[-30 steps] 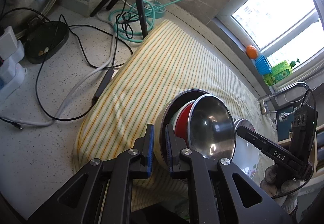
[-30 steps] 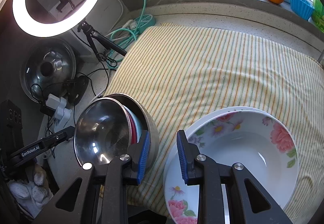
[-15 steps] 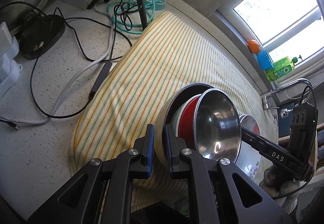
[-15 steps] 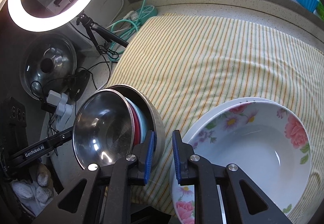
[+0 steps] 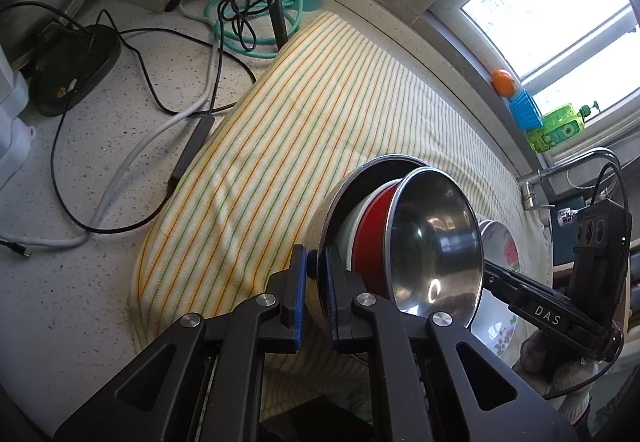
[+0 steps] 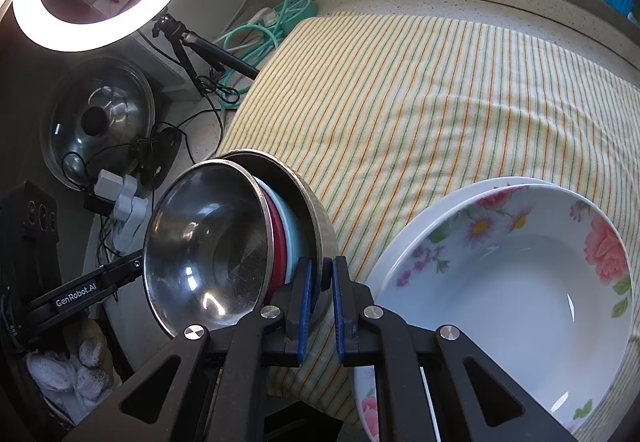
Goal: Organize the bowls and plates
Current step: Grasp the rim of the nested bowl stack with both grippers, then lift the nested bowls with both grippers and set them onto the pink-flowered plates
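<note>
Clamping the rim of the outer steel bowl, the right gripper now has its jaws closed on the metal wall; one second ago they stood apart with the rim not yet pinched. The left gripper grips the same outer steel bowl on its opposite rim, jaws closed as before. Inside that bowl, tilted on edge, nest a pale bowl, a red bowl and an inner steel bowl. Right of the right jaws lies the floral bowl on a floral plate; it sits larger and nearer in the right wrist view than earlier. Beyond both jaws spreads the striped cloth on the tabletop.
</note>
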### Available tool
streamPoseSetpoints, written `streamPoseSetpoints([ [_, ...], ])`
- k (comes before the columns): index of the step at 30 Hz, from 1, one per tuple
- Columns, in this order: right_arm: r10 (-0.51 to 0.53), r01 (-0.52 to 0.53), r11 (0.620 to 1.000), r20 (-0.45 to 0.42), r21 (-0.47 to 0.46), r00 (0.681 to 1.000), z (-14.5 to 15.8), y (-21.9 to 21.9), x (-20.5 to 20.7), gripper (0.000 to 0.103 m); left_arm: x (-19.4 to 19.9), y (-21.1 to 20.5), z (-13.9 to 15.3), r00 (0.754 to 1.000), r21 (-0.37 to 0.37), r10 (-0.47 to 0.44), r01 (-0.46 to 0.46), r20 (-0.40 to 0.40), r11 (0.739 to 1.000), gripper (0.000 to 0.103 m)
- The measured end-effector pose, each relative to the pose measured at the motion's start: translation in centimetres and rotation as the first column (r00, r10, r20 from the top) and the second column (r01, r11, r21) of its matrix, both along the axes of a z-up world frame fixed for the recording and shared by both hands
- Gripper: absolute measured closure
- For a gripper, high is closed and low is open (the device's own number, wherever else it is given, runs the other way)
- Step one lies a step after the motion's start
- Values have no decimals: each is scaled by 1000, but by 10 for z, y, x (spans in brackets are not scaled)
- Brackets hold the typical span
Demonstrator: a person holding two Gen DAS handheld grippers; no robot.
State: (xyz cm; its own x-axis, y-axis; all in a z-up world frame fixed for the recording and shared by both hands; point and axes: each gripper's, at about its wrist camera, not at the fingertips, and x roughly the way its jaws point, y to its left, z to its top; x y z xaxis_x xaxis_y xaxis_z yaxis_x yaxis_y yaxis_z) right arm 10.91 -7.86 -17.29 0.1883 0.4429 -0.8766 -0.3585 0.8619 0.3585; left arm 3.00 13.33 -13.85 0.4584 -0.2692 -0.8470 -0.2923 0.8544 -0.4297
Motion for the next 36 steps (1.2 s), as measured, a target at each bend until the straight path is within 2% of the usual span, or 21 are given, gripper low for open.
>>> streamPoseSetpoints([
  [19, -49, 49, 999, -19, -3, 999, 2, -1, -3, 94, -2, -3, 12, 1000, 34, 14, -14, 19, 999, 95],
  [36, -96, 95, 994, 20, 56, 995, 39, -21, -5, 94, 7, -14, 43, 996, 54, -34, 29, 84, 998, 95],
])
